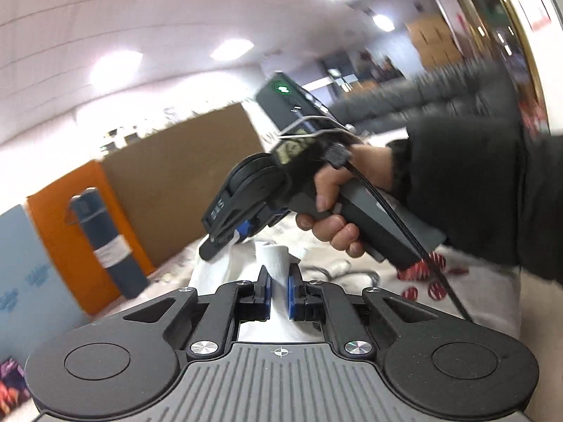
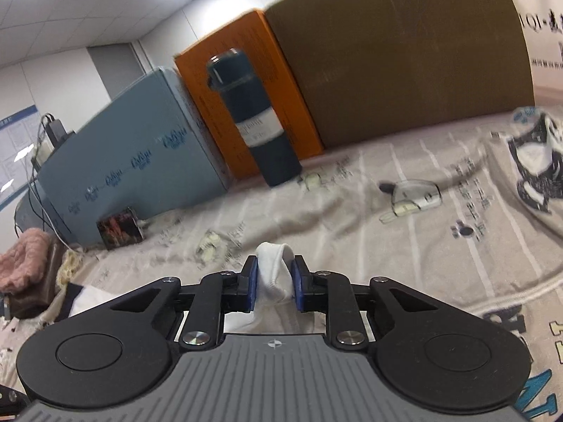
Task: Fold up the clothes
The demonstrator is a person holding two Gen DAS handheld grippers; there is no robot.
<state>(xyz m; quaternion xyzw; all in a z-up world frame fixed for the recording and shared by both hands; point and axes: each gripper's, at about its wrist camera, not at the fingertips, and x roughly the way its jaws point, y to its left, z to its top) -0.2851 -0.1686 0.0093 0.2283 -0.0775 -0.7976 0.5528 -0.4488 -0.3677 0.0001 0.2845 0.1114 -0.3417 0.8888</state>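
Observation:
A white garment point(image 1: 272, 258) is pinched between the blue pads of my left gripper point(image 1: 279, 290), which is shut on a bunched fold of it. In the left wrist view a hand in a dark sleeve holds the right gripper point(image 1: 225, 237) just ahead, its tip down on the same white cloth. In the right wrist view my right gripper point(image 2: 275, 286) is shut on a thick fold of the white garment point(image 2: 272, 274), lifted above the patterned bedsheet point(image 2: 352, 218). The rest of the garment hangs below, hidden by the gripper bodies.
A dark blue bottle point(image 2: 251, 119) stands at the back before an orange box point(image 2: 253, 84), a light blue box point(image 2: 140, 140) and a brown cardboard box point(image 2: 404, 52). A grey printed shirt point(image 2: 535, 161) lies at right. Pink cloth point(image 2: 21, 256) sits at left.

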